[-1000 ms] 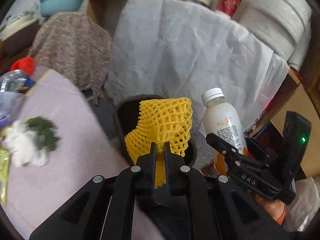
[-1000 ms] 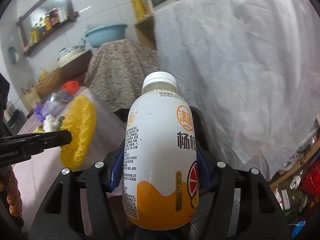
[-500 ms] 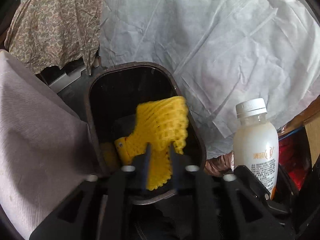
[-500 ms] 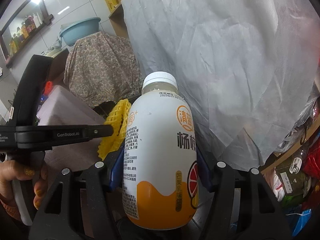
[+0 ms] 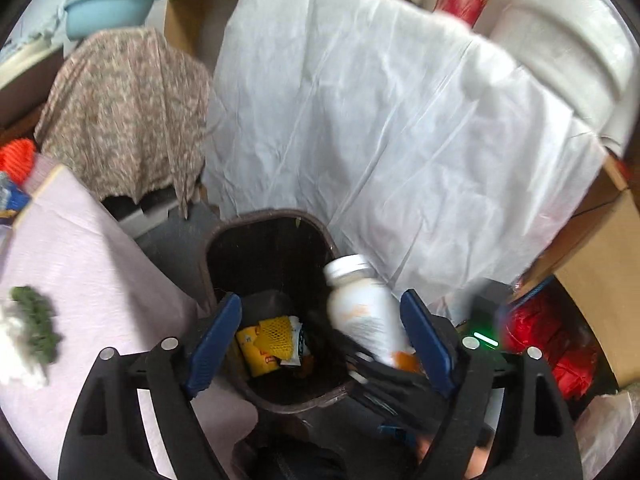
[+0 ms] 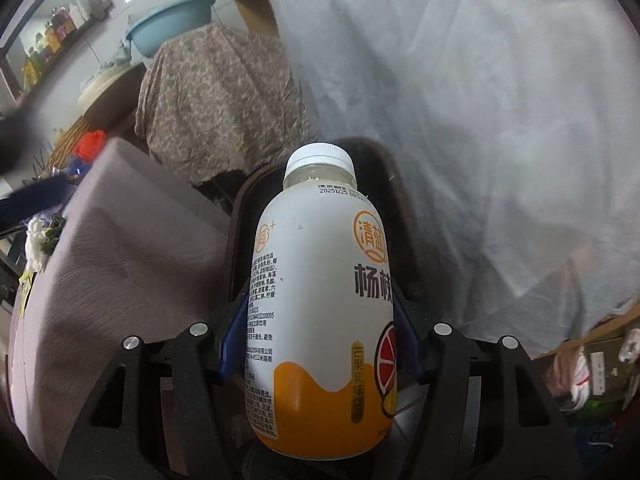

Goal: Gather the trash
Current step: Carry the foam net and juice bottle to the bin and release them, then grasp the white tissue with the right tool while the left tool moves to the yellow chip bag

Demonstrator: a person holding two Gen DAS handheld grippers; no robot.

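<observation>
Bottle (image 6: 320,300): clamped in your right gripper (image 6: 318,344); centre it above the bin (image 5: 272,264), then release. Left gripper (image 5: 320,344): jaws opening, nothing between them.

left tool (image 5: 320,338) opening, empty | yellow net (image 5: 275,329) in bin (image 5: 224,236)

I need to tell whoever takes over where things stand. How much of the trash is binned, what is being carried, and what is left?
Done: the yellow foam net lies in the bin; the left tongs are opening, nothing between them. In hand: the right tongs grip the drink bottle over the bin, not yet dropped. Left: the white and green scrap on the pink tablecloth.
</observation>
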